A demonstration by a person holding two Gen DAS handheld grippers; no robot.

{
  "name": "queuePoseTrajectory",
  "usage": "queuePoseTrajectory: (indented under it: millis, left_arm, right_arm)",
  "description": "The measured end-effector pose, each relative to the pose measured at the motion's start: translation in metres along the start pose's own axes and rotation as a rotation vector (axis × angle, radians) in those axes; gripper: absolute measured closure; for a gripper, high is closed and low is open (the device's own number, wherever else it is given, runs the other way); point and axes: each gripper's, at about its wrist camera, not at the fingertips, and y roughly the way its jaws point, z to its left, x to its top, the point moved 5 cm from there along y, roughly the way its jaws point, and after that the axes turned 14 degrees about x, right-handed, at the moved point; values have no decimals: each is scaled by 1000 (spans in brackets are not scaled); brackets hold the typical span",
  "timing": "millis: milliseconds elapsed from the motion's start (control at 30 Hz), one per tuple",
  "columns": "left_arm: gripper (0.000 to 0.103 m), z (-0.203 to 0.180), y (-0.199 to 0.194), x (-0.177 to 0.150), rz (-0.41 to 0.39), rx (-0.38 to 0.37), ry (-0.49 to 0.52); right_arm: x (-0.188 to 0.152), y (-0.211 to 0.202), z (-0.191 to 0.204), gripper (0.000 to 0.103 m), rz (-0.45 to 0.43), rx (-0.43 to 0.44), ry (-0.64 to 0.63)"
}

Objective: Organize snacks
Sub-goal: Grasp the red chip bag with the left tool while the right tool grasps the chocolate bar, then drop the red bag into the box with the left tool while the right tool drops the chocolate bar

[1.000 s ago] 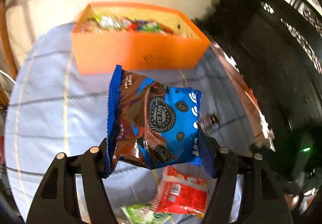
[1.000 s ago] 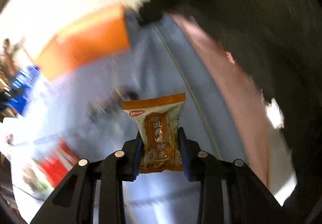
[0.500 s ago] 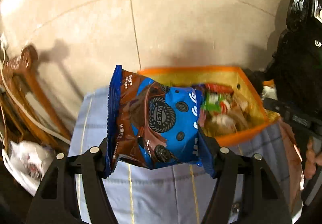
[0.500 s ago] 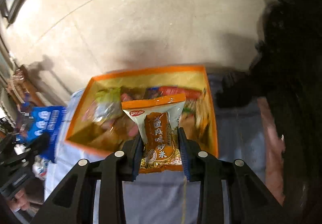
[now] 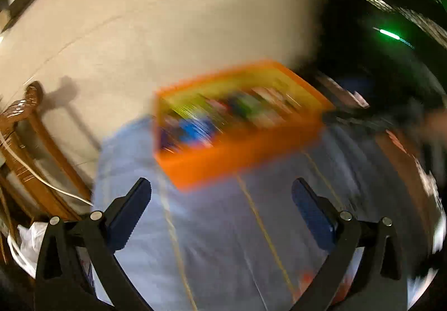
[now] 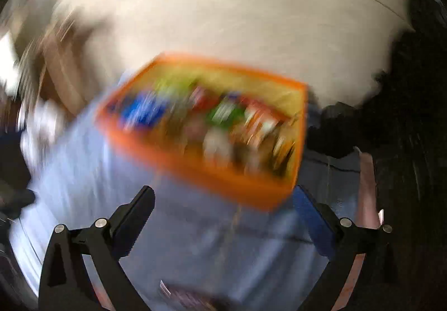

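Blue tablecloth (image 5: pixel 218 230), orange snack box (image 5: pixel 237 154), wooden chair (image 5: pixel 25 126) left view only

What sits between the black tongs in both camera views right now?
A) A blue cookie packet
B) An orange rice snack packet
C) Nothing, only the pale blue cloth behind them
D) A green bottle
C: the left tongs and right tongs are both opening wide with nothing between them, just the blue tablecloth, with the orange box of blurred snacks ahead.
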Motion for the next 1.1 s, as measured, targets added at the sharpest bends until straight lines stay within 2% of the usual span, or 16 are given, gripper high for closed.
queuePoseTrajectory:
  millis: [100, 200, 300, 367, 400, 433, 467, 500, 567, 633, 667, 733, 833, 900, 1067, 1100]
  left_arm:
    - [4, -59, -37, -73, 4, -142, 187]
    - [4, -104, -43, -122, 19, -184, 335]
    - [4, -124, -25, -140, 55, -213, 304]
    - [4, -130, -12, -144, 85, -235, 227]
    - [4, -136, -7, -148, 119, -279, 201]
    - [4, -140, 0, -152, 154, -300, 184]
    - [4, -148, 7, -156, 166, -269, 193]
    - [4, -150, 11, -157, 138, -232, 214]
    - [19, -154, 25, -159, 179, -150, 251]
    - [27, -150, 29, -153, 253, -186, 174]
    - [28, -145, 30, -151, 286, -206, 124]
    - [30, -141, 27, -151, 304, -214, 115]
    - [30, -133, 21, -151, 332, -271, 70]
    - [30, -120, 18, -144, 335, -258, 32]
    - [30, -72, 4, -100, 246, -232, -77]
    - [30, -60, 3, -88, 222, -211, -102]
  right_arm:
    - [-60, 27, 33, 4, 191, 146, -186]
    - [-108, 52, 53, 4, 371, 226, -276]
    - [-135, 72, 58, 4, 453, 196, -352]
    - [-137, 85, 58, 4, 451, 156, -372]
    - [-137, 90, 58, 4, 452, 148, -374]
    - [-137, 92, 57, 4, 440, 157, -365]
    - [-135, 93, 56, 4, 422, 166, -340]
    - [-135, 93, 54, 10, 422, 188, -296]
    - [-132, 88, 52, 34, 379, 198, -203]
    - [-129, 83, 48, 80, 347, 156, -153]
    - [-128, 80, 45, 86, 316, 94, -96]
    - [-129, 72, 41, 86, 256, 20, -7]
    - [-137, 54, 43, 86, 148, 2, 94]
    - [-141, 40, 38, 86, 101, -16, 153]
    - [-129, -3, 41, 86, -6, -24, 266]
    - [-123, -20, 36, 86, -63, -13, 259]
